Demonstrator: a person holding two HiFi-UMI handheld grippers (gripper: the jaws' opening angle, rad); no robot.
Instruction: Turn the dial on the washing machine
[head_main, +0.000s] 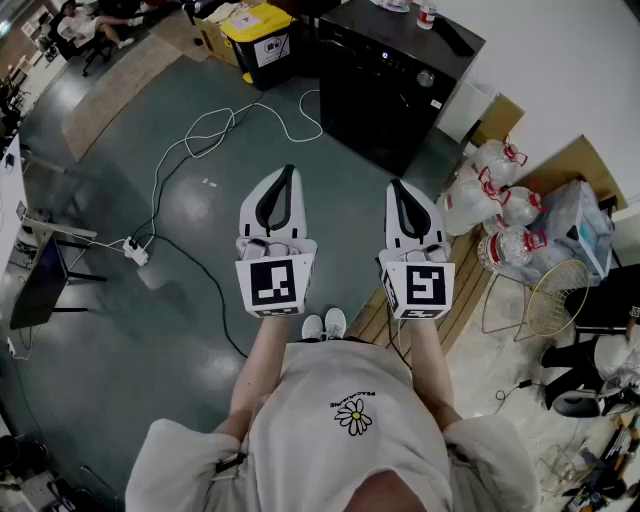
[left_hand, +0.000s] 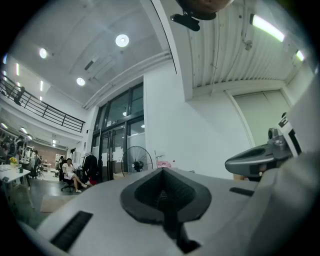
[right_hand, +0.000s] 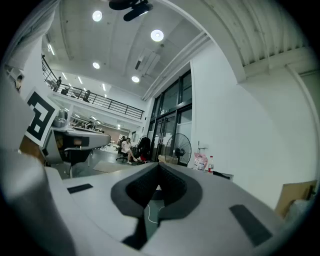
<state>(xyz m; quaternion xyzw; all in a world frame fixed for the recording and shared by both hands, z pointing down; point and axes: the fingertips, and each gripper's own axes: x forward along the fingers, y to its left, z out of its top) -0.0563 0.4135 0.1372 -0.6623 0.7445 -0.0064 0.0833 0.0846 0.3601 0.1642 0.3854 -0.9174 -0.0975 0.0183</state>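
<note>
White left gripper (head_main: 288, 172) and right gripper (head_main: 396, 185) are hovering short of a black boxy washing machine (head_main: 385, 75).
Both pairs of fingers are resting together, empty; what seems its small silver dial (head_main: 426, 77) is sitting untouched.

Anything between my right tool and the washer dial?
Nothing visible does. Bare floor separates the right tool from the washer; its dial shows unobstructed. A white cable lies on the floor, further left.

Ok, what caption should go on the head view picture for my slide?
Both shut, the left gripper and right gripper are held out, short of the washer.
</note>
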